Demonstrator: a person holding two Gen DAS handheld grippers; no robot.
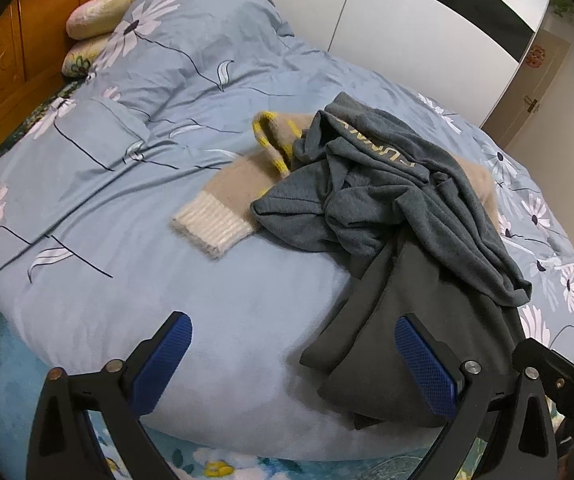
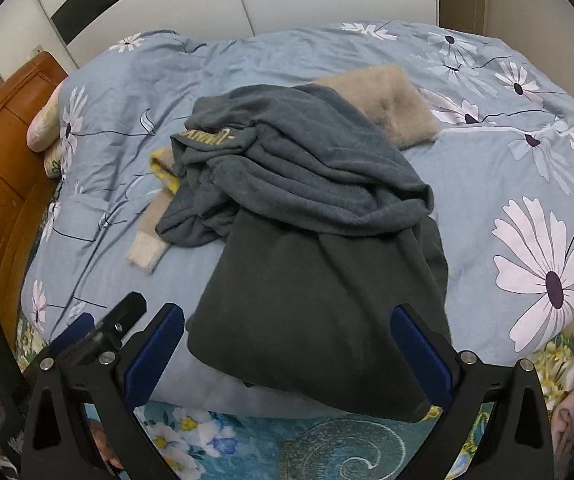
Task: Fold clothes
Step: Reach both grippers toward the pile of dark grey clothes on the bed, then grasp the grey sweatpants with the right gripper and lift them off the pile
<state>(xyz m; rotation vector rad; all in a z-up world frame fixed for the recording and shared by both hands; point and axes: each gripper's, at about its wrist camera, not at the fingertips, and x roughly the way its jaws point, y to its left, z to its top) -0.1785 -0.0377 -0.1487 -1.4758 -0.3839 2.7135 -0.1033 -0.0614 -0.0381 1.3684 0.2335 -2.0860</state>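
A heap of clothes lies on the bed. A crumpled grey-blue sweatshirt with gold lettering lies on top, also in the right wrist view. A dark grey garment hangs from under it toward the bed's near edge. A beige knit sweater with yellow trim and a white cuff lies beneath. My left gripper is open and empty, above the near edge left of the dark garment. My right gripper is open and empty, its fingers either side of the dark garment's lower end.
The bed has a light blue quilt with daisies over a teal floral sheet. Pillows lie by the wooden headboard. White wardrobe doors stand behind the bed. The other gripper's body shows at the right.
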